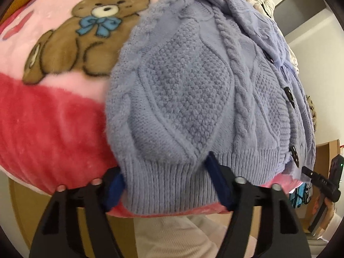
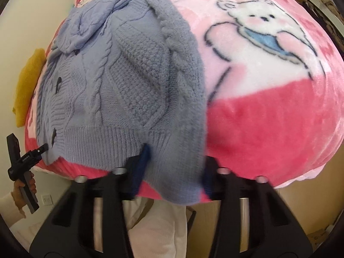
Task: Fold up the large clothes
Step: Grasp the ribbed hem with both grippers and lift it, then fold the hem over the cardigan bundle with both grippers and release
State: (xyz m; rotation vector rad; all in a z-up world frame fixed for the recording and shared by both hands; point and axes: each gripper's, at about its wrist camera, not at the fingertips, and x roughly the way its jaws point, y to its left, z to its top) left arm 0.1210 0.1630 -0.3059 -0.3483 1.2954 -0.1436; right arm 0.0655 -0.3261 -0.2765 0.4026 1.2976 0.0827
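Both grippers at the cardigan's near hem

The lavender cable-knit cardigan (image 1: 193, 90) lies on a pink bear-print blanket (image 1: 53, 116). Left gripper (image 1: 165, 178) and right gripper (image 2: 174, 172) each clench its ribbed near hem, fabric bunched between their pads.

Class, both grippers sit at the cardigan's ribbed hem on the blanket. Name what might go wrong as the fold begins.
1. The left gripper brackets a wide bunch of cardigan hem; it may slip out.
2. The right gripper works right against the pink blanket and might pinch it too.
3. The toggle buttons may snag.
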